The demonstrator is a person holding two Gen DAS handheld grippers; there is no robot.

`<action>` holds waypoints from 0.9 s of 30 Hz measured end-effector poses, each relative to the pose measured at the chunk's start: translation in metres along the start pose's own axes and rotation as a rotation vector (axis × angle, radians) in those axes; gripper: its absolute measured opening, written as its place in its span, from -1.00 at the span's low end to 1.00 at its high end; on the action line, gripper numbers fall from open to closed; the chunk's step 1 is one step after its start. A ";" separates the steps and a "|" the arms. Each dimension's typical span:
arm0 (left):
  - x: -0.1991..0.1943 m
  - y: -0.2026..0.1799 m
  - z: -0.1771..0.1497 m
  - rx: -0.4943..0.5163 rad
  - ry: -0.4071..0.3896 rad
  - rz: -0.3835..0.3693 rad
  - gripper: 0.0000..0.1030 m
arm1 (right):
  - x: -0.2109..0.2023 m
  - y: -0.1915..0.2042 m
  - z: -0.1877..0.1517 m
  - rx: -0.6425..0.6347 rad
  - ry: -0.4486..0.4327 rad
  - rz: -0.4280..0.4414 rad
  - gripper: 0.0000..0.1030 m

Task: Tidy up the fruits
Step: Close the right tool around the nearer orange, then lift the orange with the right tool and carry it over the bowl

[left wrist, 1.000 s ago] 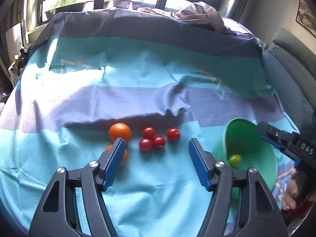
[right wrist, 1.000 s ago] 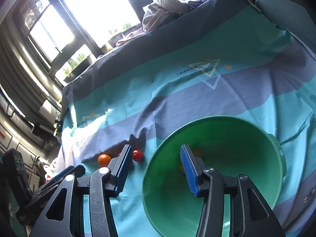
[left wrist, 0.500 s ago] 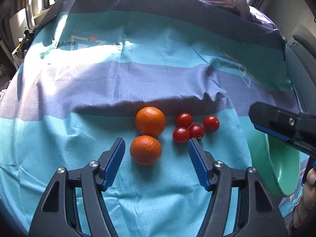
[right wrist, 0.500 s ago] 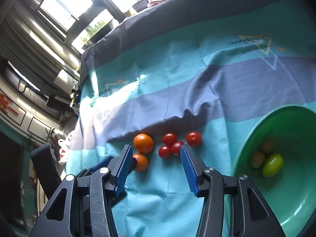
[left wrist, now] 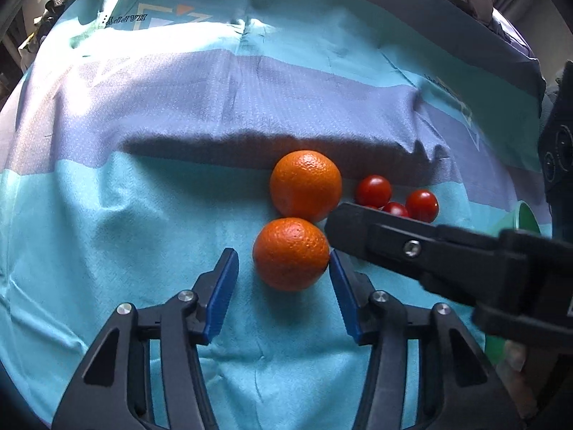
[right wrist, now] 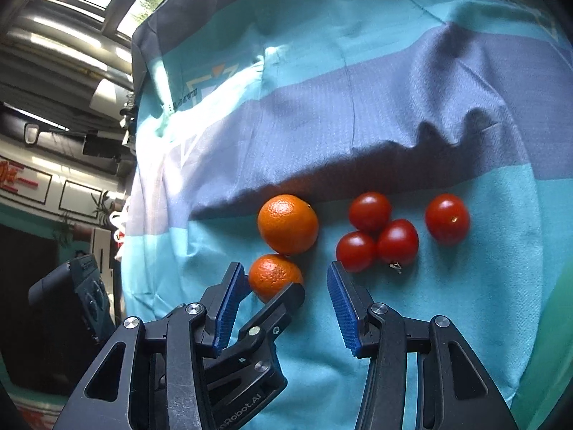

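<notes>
Two oranges lie touching on the striped cloth: the near orange [left wrist: 290, 253] [right wrist: 275, 276] and the far orange [left wrist: 305, 186] [right wrist: 287, 224]. Several red cherry tomatoes [right wrist: 376, 237] [left wrist: 373, 190] lie to their right. My left gripper [left wrist: 283, 267] is open, its blue fingers on either side of the near orange. My right gripper [right wrist: 286, 279] is open and empty, hovering just above the near orange and the tomatoes; one of its fingers crosses the left wrist view. The green bowl [left wrist: 526, 216] shows only as a rim at the right.
The blue and teal striped cloth [left wrist: 250, 89] covers the whole surface, with a raised fold behind the fruit. A window and room clutter lie beyond the cloth's far left edge [right wrist: 107, 82].
Both grippers have moved in close to the fruit. The left gripper now straddles the near orange. The right gripper left the bowl and swung left over the oranges and tomatoes.
</notes>
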State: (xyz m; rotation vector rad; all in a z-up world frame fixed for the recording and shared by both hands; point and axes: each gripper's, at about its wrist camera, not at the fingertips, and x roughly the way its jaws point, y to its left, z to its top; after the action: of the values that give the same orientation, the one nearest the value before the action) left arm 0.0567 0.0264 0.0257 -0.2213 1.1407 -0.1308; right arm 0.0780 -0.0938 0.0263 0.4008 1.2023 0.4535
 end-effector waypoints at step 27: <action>-0.072 -0.059 -0.024 0.145 -0.192 -0.126 -0.19 | -0.061 0.012 -0.036 -0.080 -0.158 0.043 -0.07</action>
State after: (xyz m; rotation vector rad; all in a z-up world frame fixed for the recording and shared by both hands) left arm 0.0057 -0.0175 0.0944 -0.1723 0.9219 -0.2970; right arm 0.0243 -0.1146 0.0697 0.3872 1.0211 0.4963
